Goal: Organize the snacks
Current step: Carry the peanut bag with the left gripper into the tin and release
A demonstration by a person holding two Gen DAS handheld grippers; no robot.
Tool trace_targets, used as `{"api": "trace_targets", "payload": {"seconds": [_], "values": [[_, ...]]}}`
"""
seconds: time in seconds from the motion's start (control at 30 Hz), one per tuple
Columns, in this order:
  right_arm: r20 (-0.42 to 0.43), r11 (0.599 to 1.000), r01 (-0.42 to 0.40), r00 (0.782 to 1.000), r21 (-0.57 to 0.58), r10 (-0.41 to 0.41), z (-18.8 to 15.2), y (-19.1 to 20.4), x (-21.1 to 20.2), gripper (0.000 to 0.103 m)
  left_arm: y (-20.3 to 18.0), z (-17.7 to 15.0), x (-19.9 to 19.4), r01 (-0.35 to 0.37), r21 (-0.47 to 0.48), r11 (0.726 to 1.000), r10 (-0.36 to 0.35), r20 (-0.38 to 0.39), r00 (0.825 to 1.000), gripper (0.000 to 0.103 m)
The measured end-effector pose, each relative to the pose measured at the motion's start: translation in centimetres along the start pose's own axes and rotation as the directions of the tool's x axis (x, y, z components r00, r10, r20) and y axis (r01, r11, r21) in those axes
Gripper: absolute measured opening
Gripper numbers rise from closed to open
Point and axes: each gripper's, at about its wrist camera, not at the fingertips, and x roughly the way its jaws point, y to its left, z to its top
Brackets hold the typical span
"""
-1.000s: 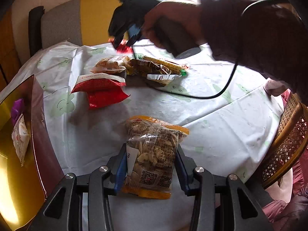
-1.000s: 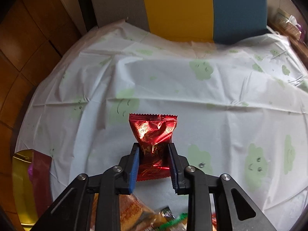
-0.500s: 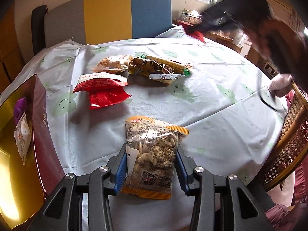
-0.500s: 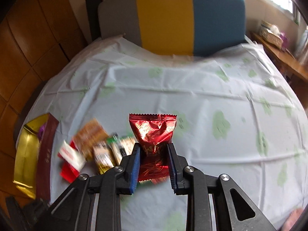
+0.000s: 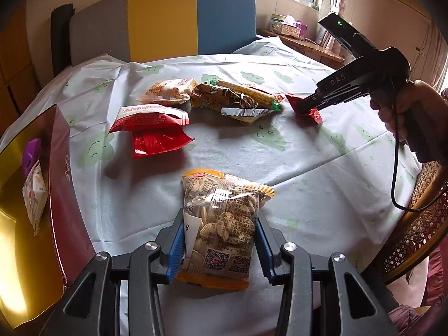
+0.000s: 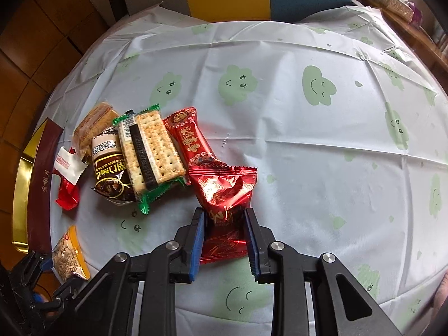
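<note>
we hold the left gripper (image 5: 219, 247) low over the near edge of the round table (image 5: 322, 168), its blue pads pinching a clear bag of seeds (image 5: 222, 224) by both sides; the bag's orange bottom seam hangs below the pads, its top points toward the table's middle. at our left the gold box (image 5: 30, 257) with its maroon wall stands open at the table's rim, a white packet (image 5: 35, 196) and a purple one (image 5: 30, 152) lying inside. a red and white packet (image 5: 151, 130) lies alone between the box and the far pile.

our right gripper (image 6: 225, 233) points steeply down at the cloth, the red foil packet (image 6: 226, 193) between its pads. the jaws have just been opening a little, yet the foil is still creased where the pads meet it, so we read it as pinched. the packet's top touches a long red bar (image 6: 187, 137), which lies against the cracker pack (image 6: 152, 151), the brown packet (image 6: 110, 170) and the biscuit pack (image 6: 92, 123), all crowded together.

right of the red foil packet the cloth is bare all the way to the far and right edges. a clear strip of cloth also runs between the pile and the bag of seeds. a cane chair (image 5: 414, 224) sits close at the table's right rim, and a striped chair back (image 5: 162, 22) stands behind the far edge.
</note>
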Motion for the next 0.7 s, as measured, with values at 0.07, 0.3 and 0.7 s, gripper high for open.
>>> {"api": "trace_targets", "payload": {"seconds": [0.07,0.3,0.7], "values": [[-0.007,1.0,0.016,1.0,-0.016,-0.016,-0.1,0.0,0.3,0.031,0.1,0.0,-0.3,0.007,-0.011,1.0,-0.007,0.009,1.0,0.045],[-0.009,0.996,0.054,0.998,-0.075,-0.054,-0.5,0.7,0.8,0.03,1.1,0.8,-3.3,0.043,-0.065,0.997,-0.038,0.076,0.996,0.043],[-0.003,0.989,0.083,0.996,-0.125,-0.084,-0.7,1.1,1.0,0.03,14.0,1.9,-10.5,0.05,-0.503,0.863,0.054,0.19,0.98,0.043]]}}
